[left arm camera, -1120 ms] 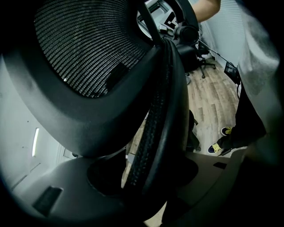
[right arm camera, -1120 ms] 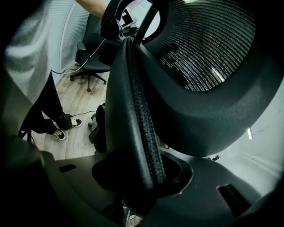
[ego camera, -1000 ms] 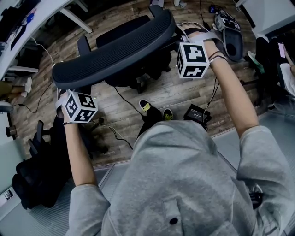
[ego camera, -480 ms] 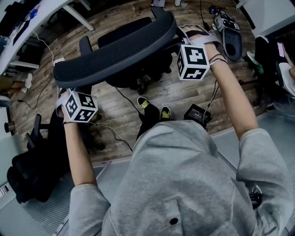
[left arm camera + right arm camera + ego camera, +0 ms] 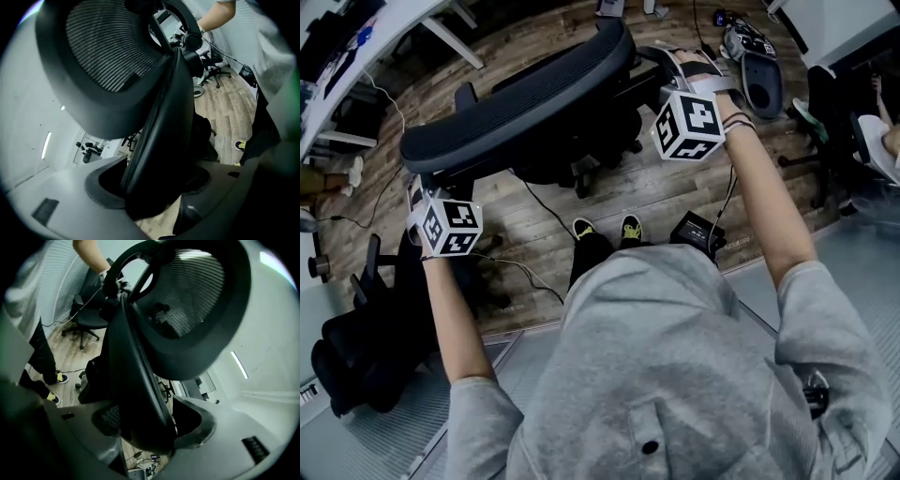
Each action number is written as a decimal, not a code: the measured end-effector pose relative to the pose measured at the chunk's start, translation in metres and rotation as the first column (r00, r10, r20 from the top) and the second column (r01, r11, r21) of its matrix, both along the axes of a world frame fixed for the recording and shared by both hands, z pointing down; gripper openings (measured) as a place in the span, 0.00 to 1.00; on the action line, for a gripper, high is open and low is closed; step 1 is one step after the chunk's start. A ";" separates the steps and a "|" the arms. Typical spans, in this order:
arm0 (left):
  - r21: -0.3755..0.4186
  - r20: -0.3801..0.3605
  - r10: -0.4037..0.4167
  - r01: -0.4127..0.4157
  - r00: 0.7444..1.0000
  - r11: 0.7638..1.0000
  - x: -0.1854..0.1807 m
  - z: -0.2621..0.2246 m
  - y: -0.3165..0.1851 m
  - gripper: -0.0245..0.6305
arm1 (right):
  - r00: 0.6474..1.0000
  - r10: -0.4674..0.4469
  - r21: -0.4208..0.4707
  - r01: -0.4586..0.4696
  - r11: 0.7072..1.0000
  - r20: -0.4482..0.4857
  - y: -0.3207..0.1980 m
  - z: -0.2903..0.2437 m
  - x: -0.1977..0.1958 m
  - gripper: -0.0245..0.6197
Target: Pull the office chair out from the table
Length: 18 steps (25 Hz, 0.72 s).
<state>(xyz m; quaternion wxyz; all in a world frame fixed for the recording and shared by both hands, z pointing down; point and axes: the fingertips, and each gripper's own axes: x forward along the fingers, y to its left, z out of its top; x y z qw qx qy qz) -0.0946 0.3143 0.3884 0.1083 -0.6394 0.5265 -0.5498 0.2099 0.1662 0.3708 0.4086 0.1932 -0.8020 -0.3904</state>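
The black office chair (image 5: 516,103) stands in front of me with its mesh backrest toward me. My left gripper (image 5: 417,185) is at the backrest's left end. My right gripper (image 5: 664,64) is at its right end. In the left gripper view the backrest's rim (image 5: 171,122) runs between the jaws of the left gripper (image 5: 157,190), which are opening, with a gap at one side. In the right gripper view the rim (image 5: 136,366) likewise lies between the right gripper's (image 5: 150,427) opening jaws, clear of the right-hand one.
A white table (image 5: 347,56) stands at the far left, beyond the chair. Another black chair (image 5: 366,356) is at the lower left, and more chairs (image 5: 759,80) stand at the upper right. Cables and a power brick (image 5: 698,230) lie on the wooden floor by my feet (image 5: 581,228).
The backrest and both grippers have shifted a little left in the head view, away from the table. My feet have stepped. The chair has turned slightly.
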 end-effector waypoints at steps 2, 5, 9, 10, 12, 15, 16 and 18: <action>0.064 -0.086 -0.082 0.088 0.993 0.994 -0.020 -0.006 0.019 0.46 | 0.993 0.079 -0.023 -0.078 0.997 0.082 -0.001 -0.011 0.022 0.44; 0.145 -0.446 -0.280 0.377 0.850 0.915 -0.047 -0.009 0.069 0.46 | 0.952 0.199 -0.090 -0.183 0.979 0.231 0.017 -0.022 0.060 0.44; 0.121 -0.792 -0.301 0.621 0.530 0.775 -0.014 0.003 0.125 0.06 | 0.836 0.319 -0.416 -0.122 0.901 0.447 0.078 -0.020 0.063 0.13; 0.116 -0.813 -0.285 0.622 0.507 0.775 0.005 0.003 0.125 0.06 | 0.791 0.354 -0.491 -0.079 0.867 0.498 0.090 -0.022 0.057 0.11; 0.118 -0.833 -0.235 0.576 0.500 0.809 0.046 -0.006 0.111 0.06 | 0.695 0.427 -0.590 -0.006 0.808 0.578 0.106 -0.030 0.044 0.10; 0.159 -0.835 -0.152 0.495 0.530 0.854 0.092 -0.027 0.083 0.06 | 0.596 0.485 -0.627 0.041 0.778 0.640 0.112 -0.043 0.033 0.10; 0.171 -0.840 -0.126 0.478 0.527 0.861 0.100 -0.033 0.076 0.06 | 0.580 0.491 -0.628 0.046 0.777 0.650 0.111 -0.046 0.032 0.10; 0.188 -0.850 -0.091 0.462 0.518 0.867 0.107 -0.041 0.066 0.06 | 0.561 0.501 -0.629 0.046 0.776 0.659 0.109 -0.050 0.031 0.10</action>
